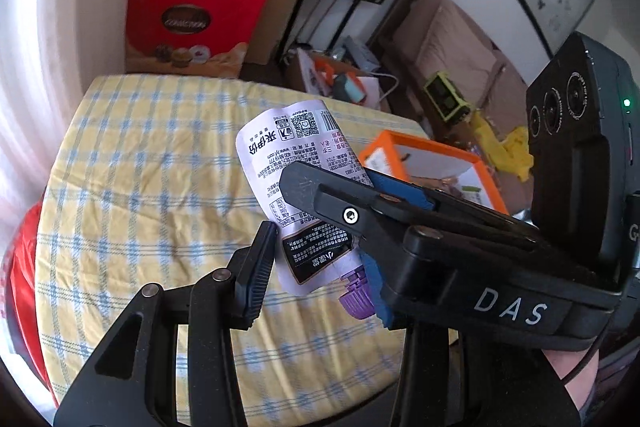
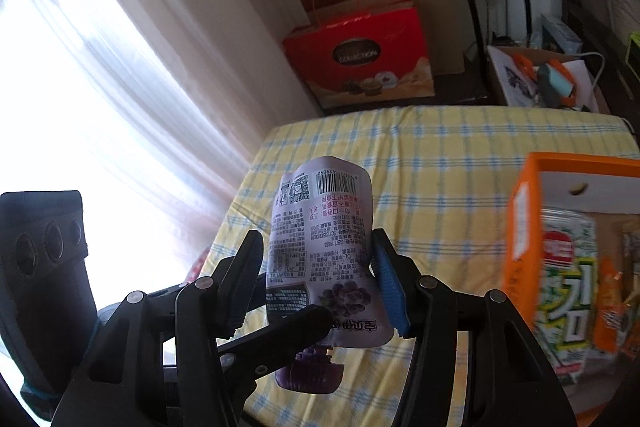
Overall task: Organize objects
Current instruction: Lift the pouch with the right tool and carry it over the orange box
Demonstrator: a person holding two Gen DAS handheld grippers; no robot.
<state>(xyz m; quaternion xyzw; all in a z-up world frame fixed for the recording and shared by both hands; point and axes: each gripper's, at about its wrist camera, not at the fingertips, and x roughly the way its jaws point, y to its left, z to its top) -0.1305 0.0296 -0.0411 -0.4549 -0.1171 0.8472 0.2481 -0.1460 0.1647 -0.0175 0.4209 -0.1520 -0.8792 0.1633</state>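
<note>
1. Closest to the lens is my left claw point(image 1: 320, 259), clenched on the lower end of the pouch point(image 1: 280, 155), just above its purple cap point(image 1: 356, 299). From the right wrist view one of its fingers crosses in front of that end.
2. Held between both claws, the pouch hangs upside down, cap at the bottom and barcode at the top, in the air over the counter point(image 1: 140, 167) and touching nothing else.
3. My right claw point(image 2: 316, 255) grasps the pouch point(image 2: 320, 219) by its two side edges, black pad on one side and blue pad on the other, both pressed to it.
4. Right of the pouch and apart from it, the orange box point(image 2: 520, 227) stands on the counter point(image 2: 440, 155) with its top open.
5. Done, as I judge it: several packs point(image 2: 568, 287) already stand inside the box, and I see no other loose item on the cloth in these views.
6. Left to do, I reckon: carry the pouch right, over the box rim point(image 1: 420, 141), let go with both claws and leave it among the packs. It may well be the last item.
</note>
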